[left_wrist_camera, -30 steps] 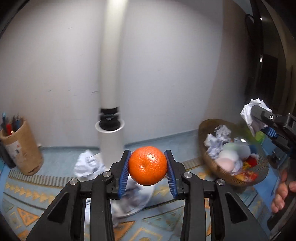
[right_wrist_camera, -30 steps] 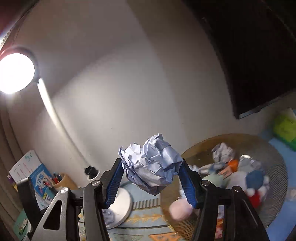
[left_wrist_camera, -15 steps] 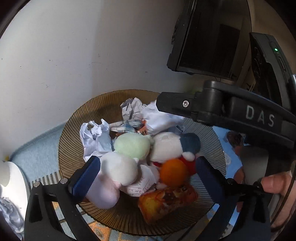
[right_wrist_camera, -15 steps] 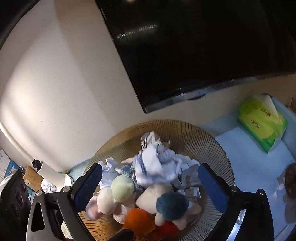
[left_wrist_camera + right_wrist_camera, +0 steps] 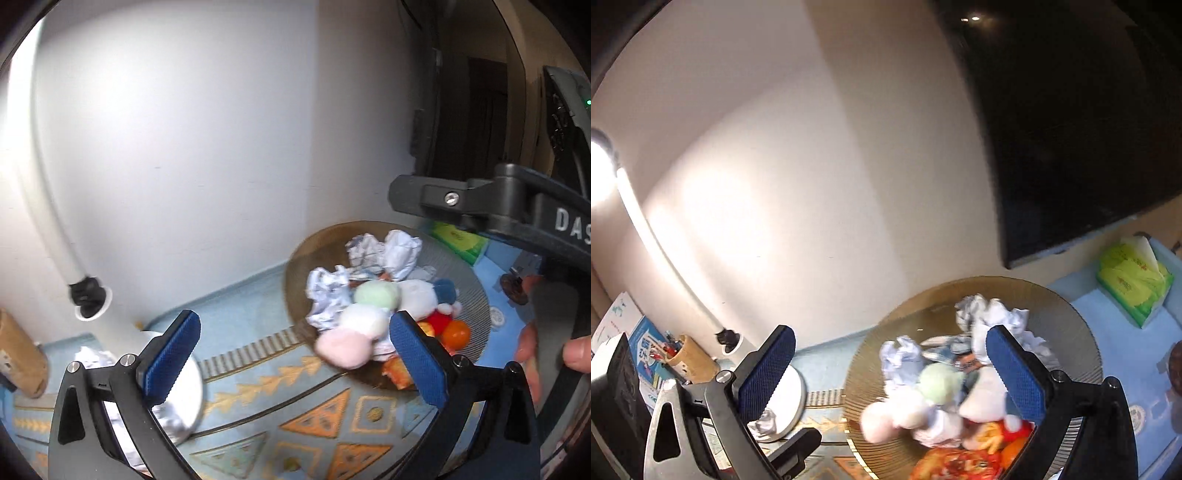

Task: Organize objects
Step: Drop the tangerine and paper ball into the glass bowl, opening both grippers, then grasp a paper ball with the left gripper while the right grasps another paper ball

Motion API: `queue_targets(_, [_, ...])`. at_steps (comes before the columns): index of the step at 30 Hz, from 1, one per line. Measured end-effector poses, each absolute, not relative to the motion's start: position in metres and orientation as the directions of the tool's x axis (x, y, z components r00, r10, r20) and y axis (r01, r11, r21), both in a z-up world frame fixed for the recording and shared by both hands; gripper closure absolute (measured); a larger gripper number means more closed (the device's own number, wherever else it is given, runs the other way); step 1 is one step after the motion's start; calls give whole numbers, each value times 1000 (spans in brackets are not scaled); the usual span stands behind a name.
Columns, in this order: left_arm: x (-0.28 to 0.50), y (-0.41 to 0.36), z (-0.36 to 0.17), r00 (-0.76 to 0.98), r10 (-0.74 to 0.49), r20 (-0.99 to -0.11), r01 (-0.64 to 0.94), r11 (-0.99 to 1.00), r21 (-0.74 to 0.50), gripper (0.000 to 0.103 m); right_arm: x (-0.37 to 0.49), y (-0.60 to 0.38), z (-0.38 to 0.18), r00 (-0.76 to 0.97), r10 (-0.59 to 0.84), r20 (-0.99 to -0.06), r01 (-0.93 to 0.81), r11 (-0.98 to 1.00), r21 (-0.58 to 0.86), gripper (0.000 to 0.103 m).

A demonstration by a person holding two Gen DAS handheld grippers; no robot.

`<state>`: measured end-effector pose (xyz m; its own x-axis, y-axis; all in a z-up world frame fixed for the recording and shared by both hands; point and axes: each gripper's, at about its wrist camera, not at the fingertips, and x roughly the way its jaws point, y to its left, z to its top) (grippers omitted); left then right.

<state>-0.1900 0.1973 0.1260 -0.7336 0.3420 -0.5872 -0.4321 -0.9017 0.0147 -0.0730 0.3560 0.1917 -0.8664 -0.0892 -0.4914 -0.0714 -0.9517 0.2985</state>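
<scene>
Basket (image 5: 476, 291), round, brown, ribbed wicker-like weave, standing on a pale blue patterned cloth (image 5: 280, 417) with orange triangle motifs, near the white wall. Contents heaped: several crumpled white paper balls (image 5: 400, 249) toward the wall side; pale green plush ball (image 5: 376, 295), white plush ball (image 5: 364, 321) and pink plush ball (image 5: 341, 349) in a row toward the near rim; dark blue plush ball (image 5: 445, 290); small orange fruit (image 5: 456, 332), lying in the basket at its right side beside a red item; an orange-red snack packet (image 5: 956, 463) at the near rim.

Left gripper (image 5: 295, 360), black frame with blue ribbed pads: jaws wide apart, nothing between them, held above the cloth just left of the basket.

Right gripper (image 5: 890, 374), same build: jaws wide apart, empty, over the basket's near-left portion. A person's fingers (image 5: 532, 350) grip its handle at the right edge of the left wrist view.

Surroundings: white lamp pole (image 5: 51, 218) on a round white base (image 5: 790, 398) with crumpled paper beside it; tan cylindrical pen holder (image 5: 692, 363); black screen (image 5: 1071, 129) on the wall; green tissue pack (image 5: 1132, 280) at the right.
</scene>
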Motion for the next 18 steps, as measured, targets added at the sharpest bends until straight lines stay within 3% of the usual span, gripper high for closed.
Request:
queue_targets(8, [-182, 54, 94, -743, 117, -659, -203, -978, 54, 1, -81, 230, 164, -834, -243, -495, 148, -963, 224, 0])
queue_targets(18, [-187, 4, 23, -672, 105, -733, -198, -979, 42, 1, -121, 143, 49, -695, -299, -654, 241, -954, 180, 0])
